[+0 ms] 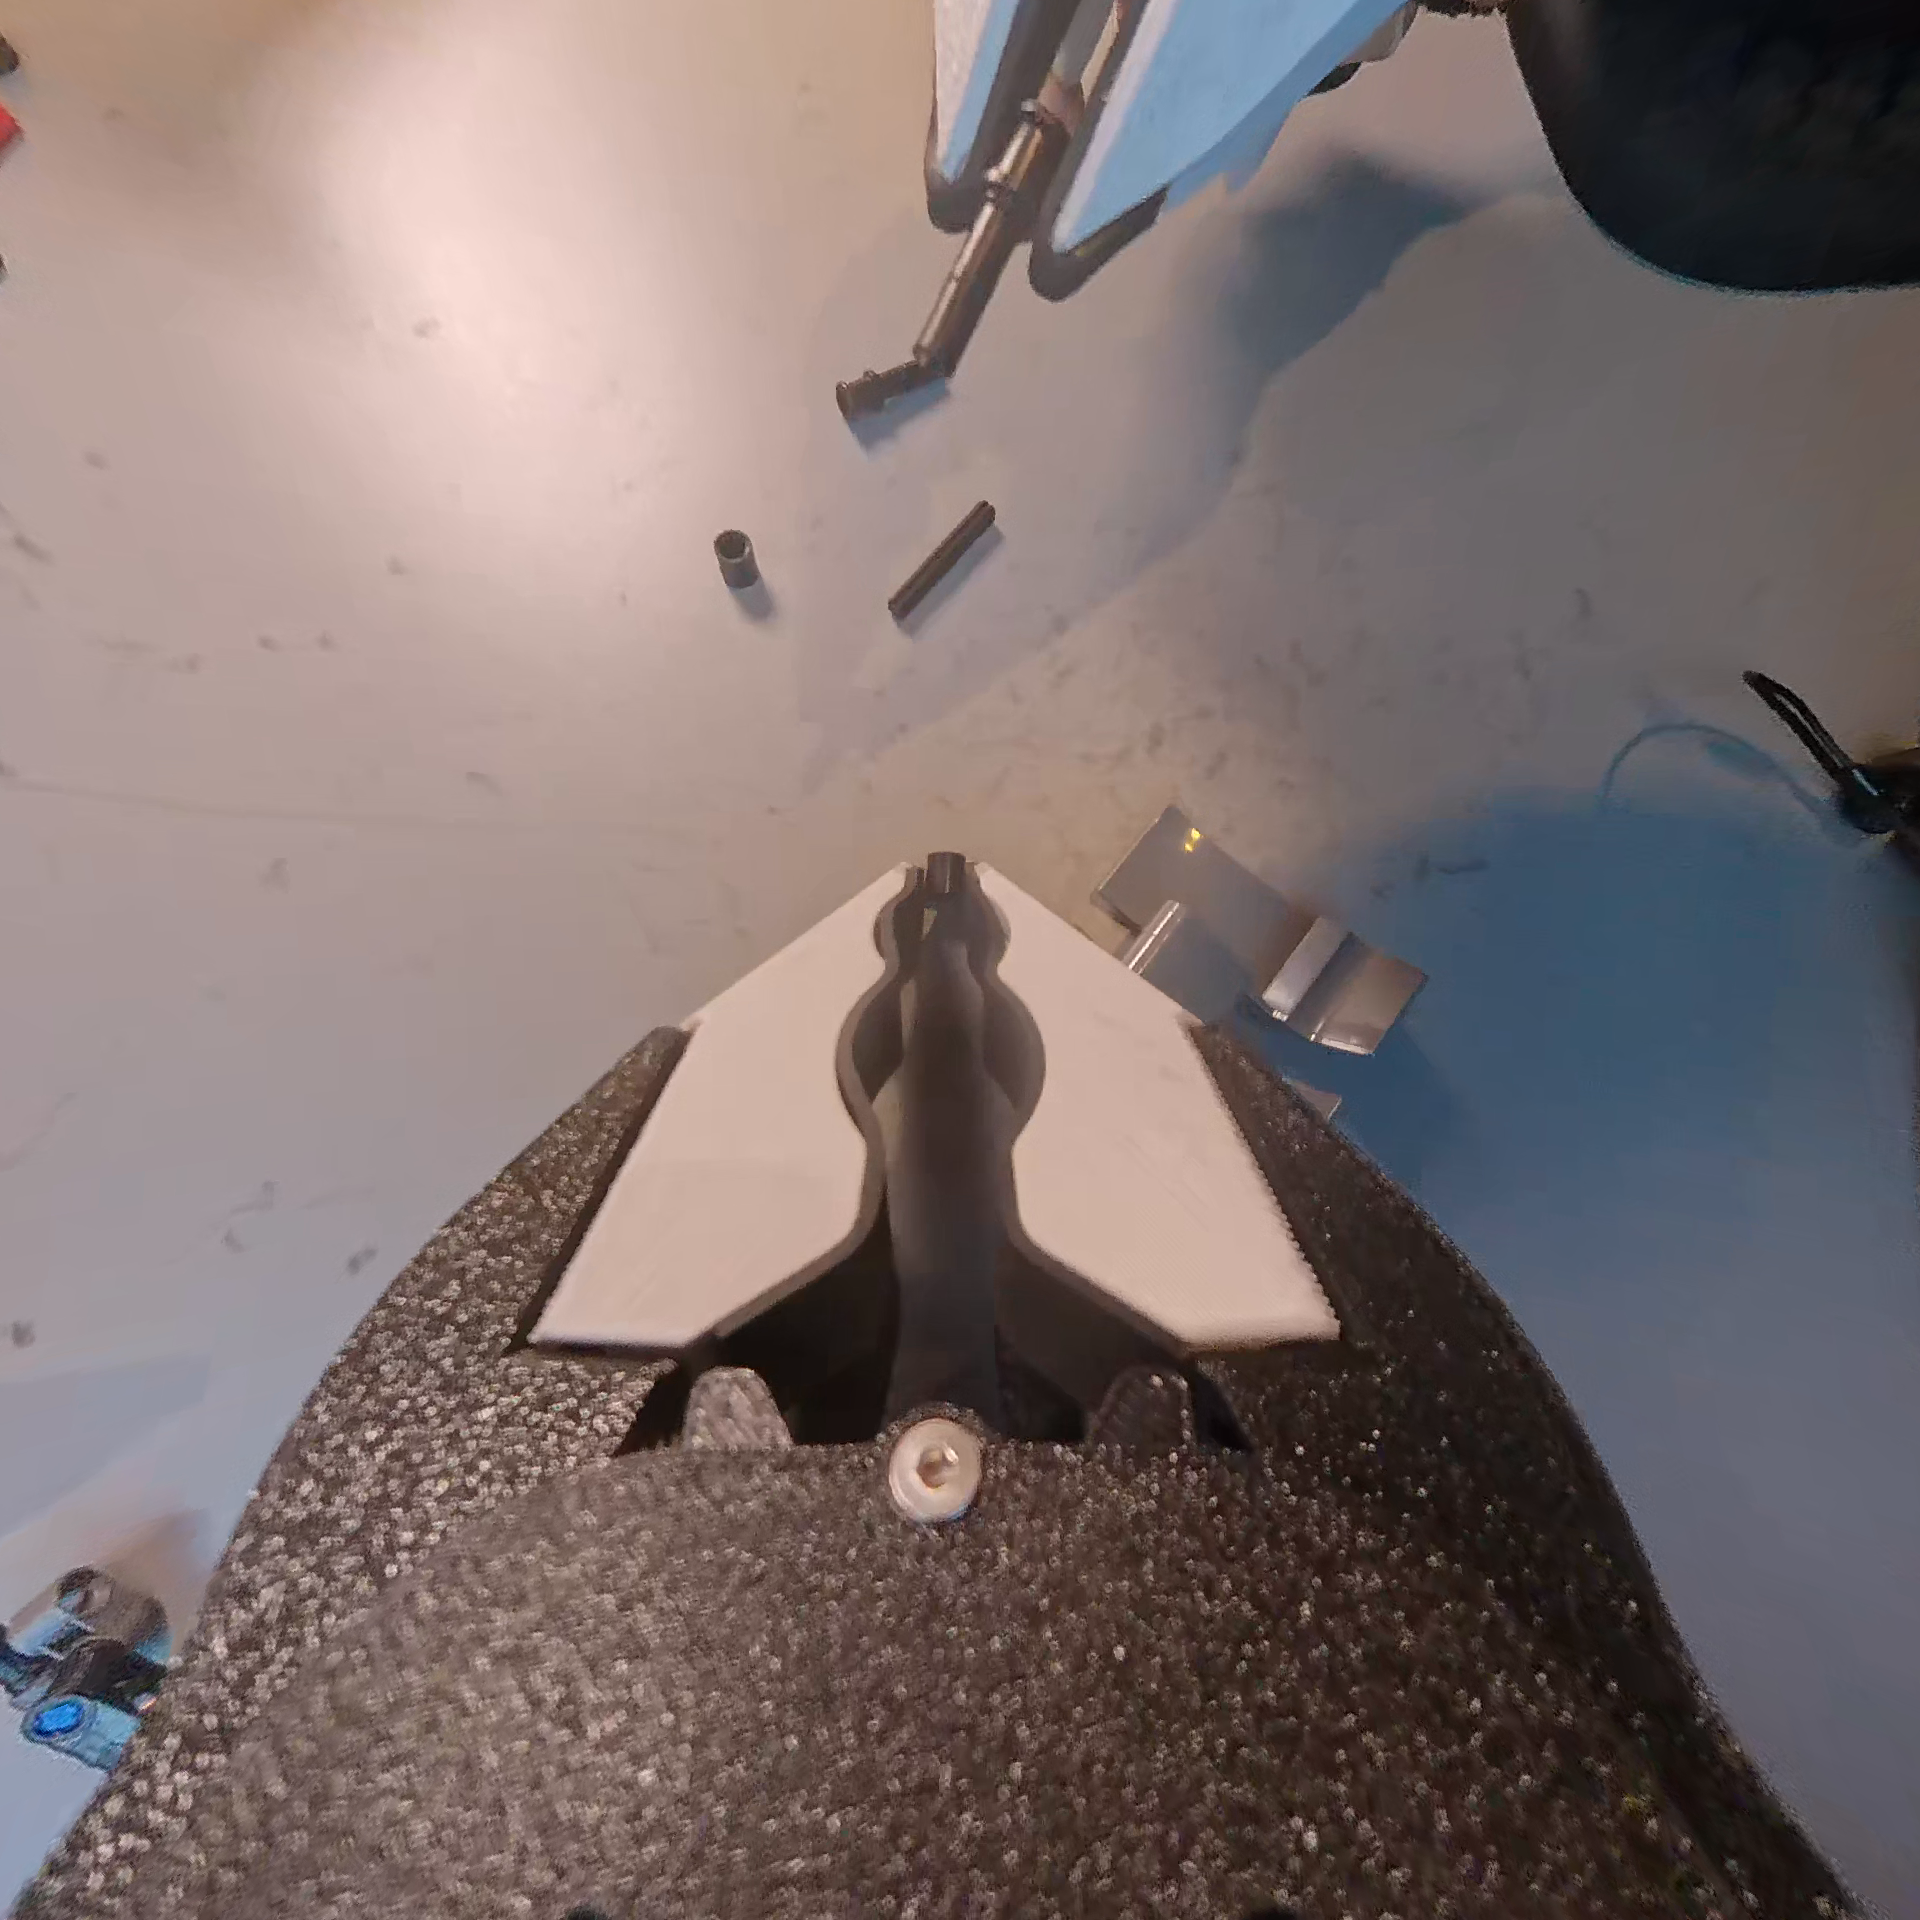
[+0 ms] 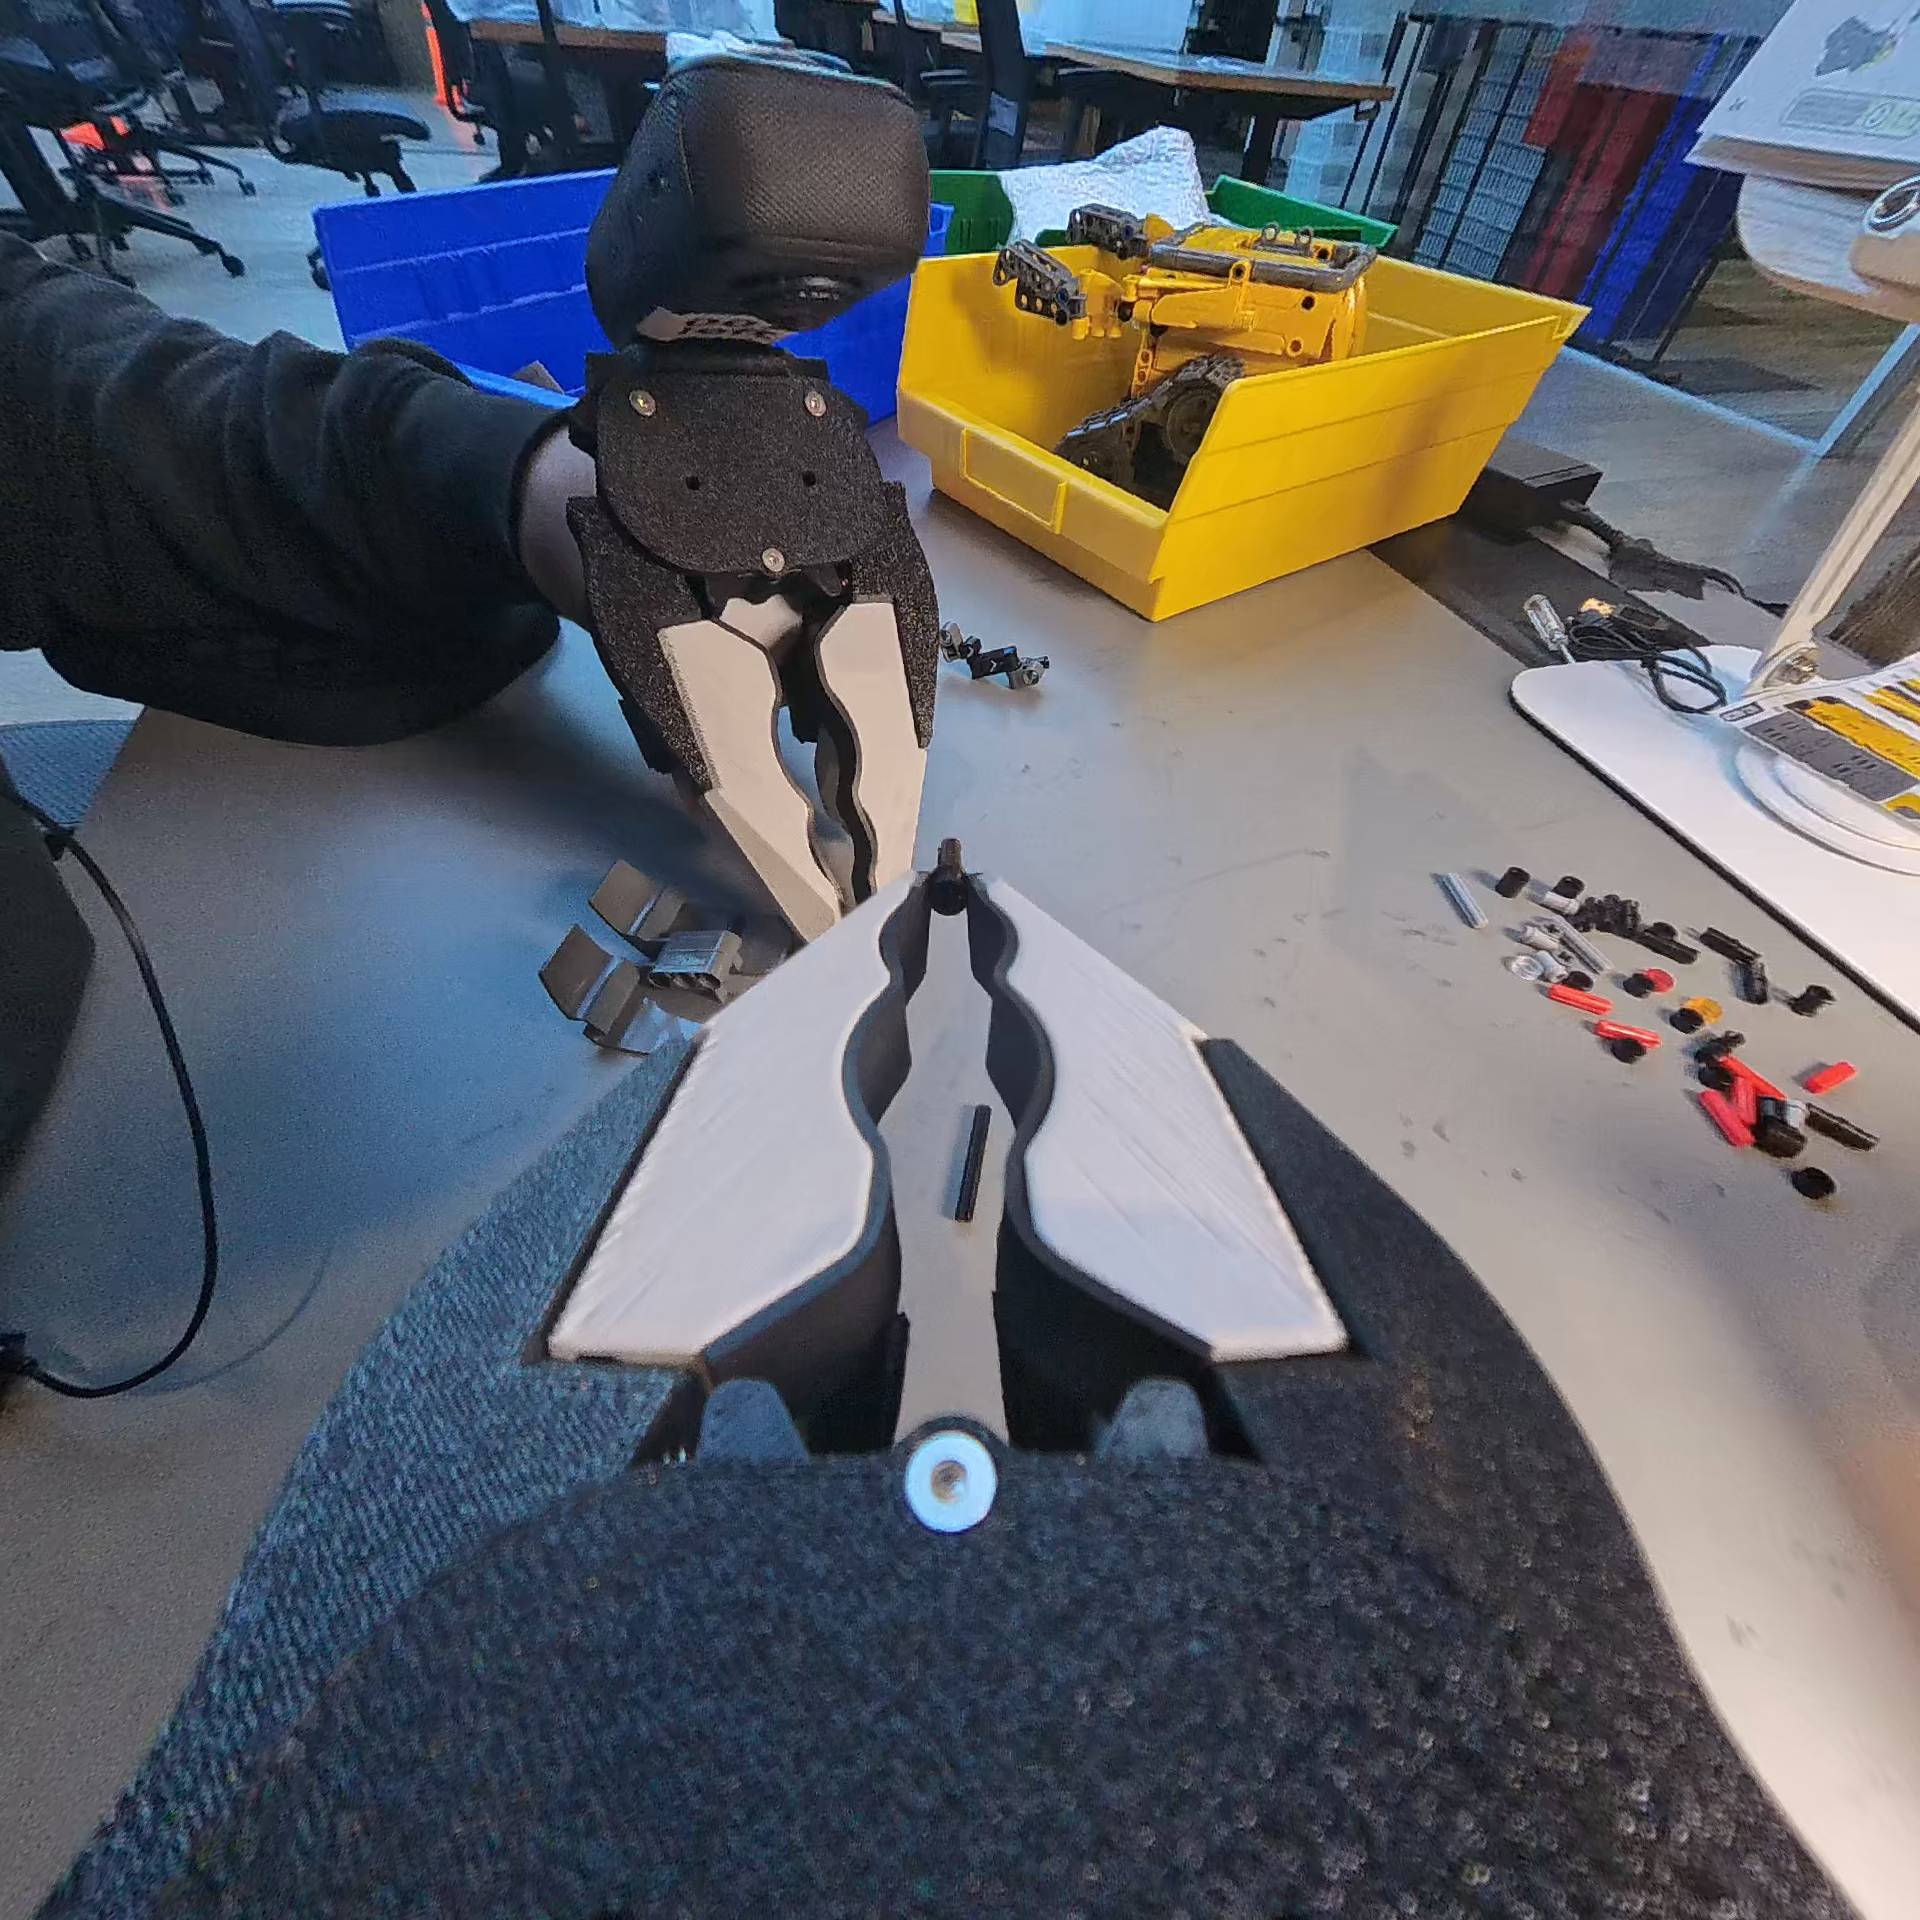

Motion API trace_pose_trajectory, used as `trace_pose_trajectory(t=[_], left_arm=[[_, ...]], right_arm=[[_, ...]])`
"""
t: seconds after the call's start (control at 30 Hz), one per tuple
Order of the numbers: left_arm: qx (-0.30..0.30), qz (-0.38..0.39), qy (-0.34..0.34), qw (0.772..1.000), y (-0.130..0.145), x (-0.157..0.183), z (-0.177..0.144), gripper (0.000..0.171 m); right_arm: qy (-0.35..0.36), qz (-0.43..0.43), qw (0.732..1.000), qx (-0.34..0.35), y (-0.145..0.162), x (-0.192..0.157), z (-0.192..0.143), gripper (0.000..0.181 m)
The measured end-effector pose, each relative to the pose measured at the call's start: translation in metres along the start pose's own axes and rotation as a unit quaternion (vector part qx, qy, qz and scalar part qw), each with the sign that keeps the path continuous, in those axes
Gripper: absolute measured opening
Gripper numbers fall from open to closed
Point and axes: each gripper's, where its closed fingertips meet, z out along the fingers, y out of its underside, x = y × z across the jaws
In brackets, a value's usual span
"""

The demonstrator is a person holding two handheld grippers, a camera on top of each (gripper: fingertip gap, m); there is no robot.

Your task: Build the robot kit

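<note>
Left wrist view: two grippers, left gripper (image 1: pixel 943 883) and right gripper (image 1: pixel 1013 229), each pinch one pin.

Grey table top (image 2: pixel 1195 748): smooth, semi-matt, scuffed and smudged. Yellow bin (image 2: pixel 1247 499) on it: glossy moulded plastic. Blue bin (image 2: pixel 436 260) left of yellow bin: same glossy plastic. Left gripper (image 2: pixel 847 894) in front of yellow bin: rough, grainy black shell; fingers (image 2: pixel 727 727) matt grey, finely ribbed. Grey bracket (image 1: pixel 1247 935) beside it: smooth, satin sheen. Small parts (image 2: pixel 1662 997) right of yellow bin: shiny plastic.
</note>
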Motion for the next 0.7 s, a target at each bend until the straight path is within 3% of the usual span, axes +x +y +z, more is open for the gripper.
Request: trace_pose_trajectory(t=[0.2, 0.3, 0.43, 0.7], left_arm=[[0.027, 0.011, 0.017, 0.999, -0.002, 0.0, -0.003, 0.006], [0.104, 0.032, 0.04, 0.993, -0.028, 0.011, -0.013, 0.006], [0.164, 0.052, 0.032, 0.984, -0.048, 0.016, -0.023, 0.006], [0.179, 0.064, 0.025, 0.981, -0.052, 0.018, -0.022, 0.006]], right_arm=[[-0.018, -0.025, 0.997, -0.067, 0.024, -0.01, 0.009, 0.006], [-0.028, -0.033, 0.996, -0.078, 0.028, -0.017, 0.013, 0.006], [-0.037, -0.021, 0.996, -0.072, 0.027, -0.018, 0.013, 0.006], [-0.05, -0.003, 0.997, -0.058, 0.023, -0.02, 0.011, 0.006]])
